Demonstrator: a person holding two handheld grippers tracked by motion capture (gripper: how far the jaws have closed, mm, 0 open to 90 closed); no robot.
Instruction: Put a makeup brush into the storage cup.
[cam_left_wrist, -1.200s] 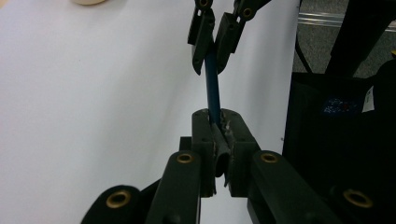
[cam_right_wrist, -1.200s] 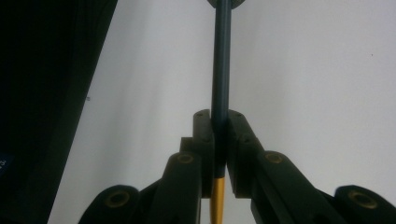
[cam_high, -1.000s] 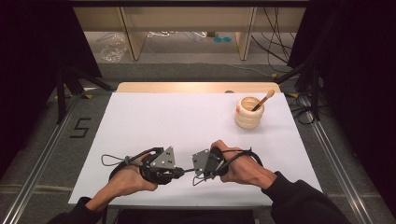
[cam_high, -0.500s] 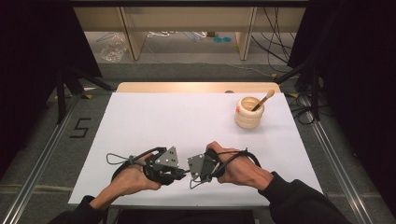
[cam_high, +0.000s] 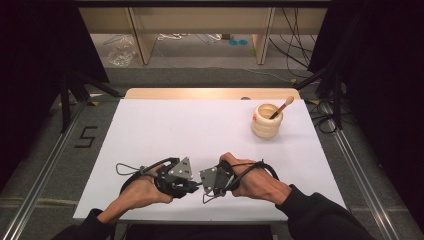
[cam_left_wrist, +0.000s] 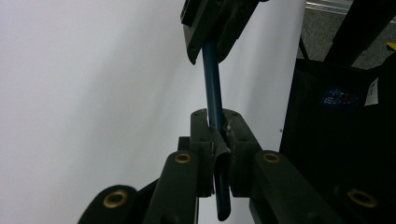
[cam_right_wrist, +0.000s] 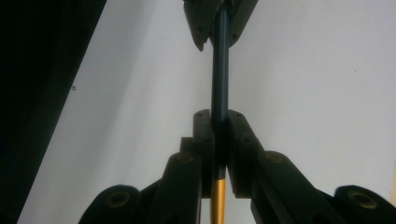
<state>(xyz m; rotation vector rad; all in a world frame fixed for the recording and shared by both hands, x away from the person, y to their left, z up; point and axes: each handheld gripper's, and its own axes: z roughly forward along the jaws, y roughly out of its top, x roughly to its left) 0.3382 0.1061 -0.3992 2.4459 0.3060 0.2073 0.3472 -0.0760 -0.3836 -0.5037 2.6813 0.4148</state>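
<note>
Gold pen end behind right tool

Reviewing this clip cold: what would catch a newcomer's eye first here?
Near the front edge of the white table, the left gripper and the right gripper face each other, both shut on one thin dark blue rod with a gold end, bridging them. At the far right stands a ridged cream pot with a wooden stick leaning out.

Both hands (each clamping the blue rod) sit slightly nearer the table's near edge than before.
</note>
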